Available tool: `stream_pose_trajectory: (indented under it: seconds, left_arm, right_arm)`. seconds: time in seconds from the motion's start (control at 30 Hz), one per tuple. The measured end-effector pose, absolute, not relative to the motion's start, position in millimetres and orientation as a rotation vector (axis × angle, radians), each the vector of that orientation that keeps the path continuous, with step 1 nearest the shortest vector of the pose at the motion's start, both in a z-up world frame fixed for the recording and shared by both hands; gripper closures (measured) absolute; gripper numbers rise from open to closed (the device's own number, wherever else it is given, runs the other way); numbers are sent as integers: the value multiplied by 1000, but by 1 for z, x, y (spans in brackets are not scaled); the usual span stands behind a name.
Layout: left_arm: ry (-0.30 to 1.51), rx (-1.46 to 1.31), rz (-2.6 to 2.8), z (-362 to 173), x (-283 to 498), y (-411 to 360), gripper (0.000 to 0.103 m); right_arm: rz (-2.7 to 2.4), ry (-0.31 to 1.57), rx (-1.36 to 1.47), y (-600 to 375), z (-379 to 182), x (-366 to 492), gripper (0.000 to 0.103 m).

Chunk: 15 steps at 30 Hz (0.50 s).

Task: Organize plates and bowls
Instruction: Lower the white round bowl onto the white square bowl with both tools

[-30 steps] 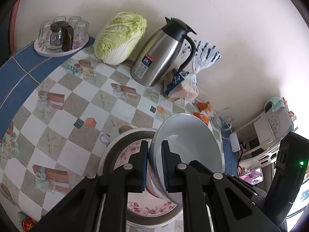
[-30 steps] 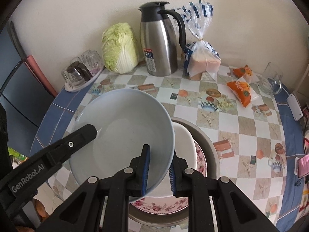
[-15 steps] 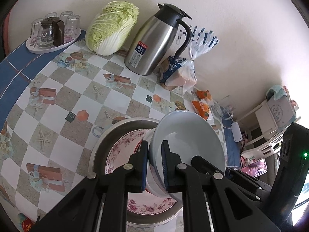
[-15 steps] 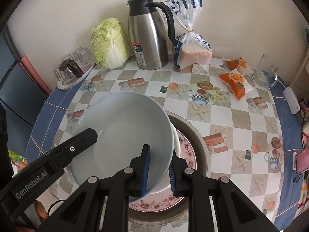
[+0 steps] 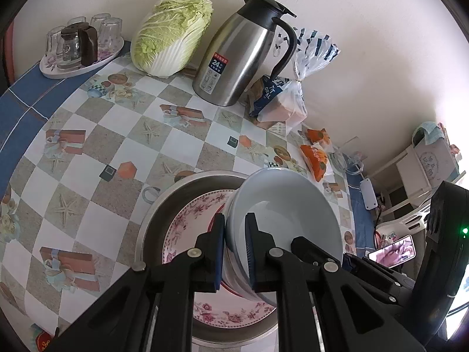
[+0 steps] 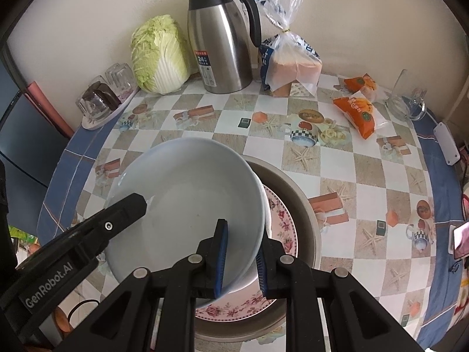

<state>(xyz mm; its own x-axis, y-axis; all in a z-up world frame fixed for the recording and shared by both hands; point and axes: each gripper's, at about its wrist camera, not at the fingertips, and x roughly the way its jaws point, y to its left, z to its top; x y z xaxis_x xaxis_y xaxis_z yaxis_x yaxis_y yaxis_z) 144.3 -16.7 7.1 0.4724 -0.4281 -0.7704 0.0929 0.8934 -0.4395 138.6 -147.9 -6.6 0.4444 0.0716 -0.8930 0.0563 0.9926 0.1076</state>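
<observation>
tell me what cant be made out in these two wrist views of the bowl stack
- White bowls under the pale blue bowl: the count is hidden by it and the left gripper.
- Floral plate, right wrist view: mostly covered by the bowl and the right gripper.
- Thermos label: print too small to read.
- Glasses on the tray: count unclear, they overlap.

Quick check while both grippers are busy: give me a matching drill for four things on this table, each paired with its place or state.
Things:
1. pale blue bowl
2. floral plate
3. cabbage
4. glasses

Places or states:
A. lying inside the metal basin
B. on a tray at the table's edge
C. gripped at its rim by both grippers
D. against the wall beside the steel jug

Pairs: 1-C, 2-A, 3-D, 4-B
</observation>
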Motion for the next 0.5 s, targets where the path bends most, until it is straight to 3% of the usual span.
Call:
stream_pose_trajectory:
  seconds: [0.5]
  left_arm:
    - [1008, -329, -298, 6, 144, -20, 95]
  right_arm:
    - [36, 1115, 163, -153, -6, 139, 83]
